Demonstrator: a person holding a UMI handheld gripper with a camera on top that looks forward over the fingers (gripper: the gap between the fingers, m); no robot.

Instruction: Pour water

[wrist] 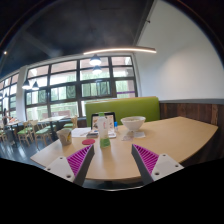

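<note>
My gripper (112,160) is open and empty over the near part of a round wooden table (120,150). Its magenta pads show on the left finger (78,160) and the right finger (147,157), with only bare tabletop between them. Beyond the fingers, near the table's far side, stands a small greenish cup or bottle (105,137). A white bowl-like container (133,124) stands to its right. A flat red round thing (88,141) lies to its left. All are well ahead of the fingertips and too small to tell in detail.
A small box-like object (65,134) sits at the table's far left and an upright flat item (101,121) behind the cup. A green bench back (122,107) runs behind the table. Large windows (80,85) and other tables and chairs (25,128) lie to the left.
</note>
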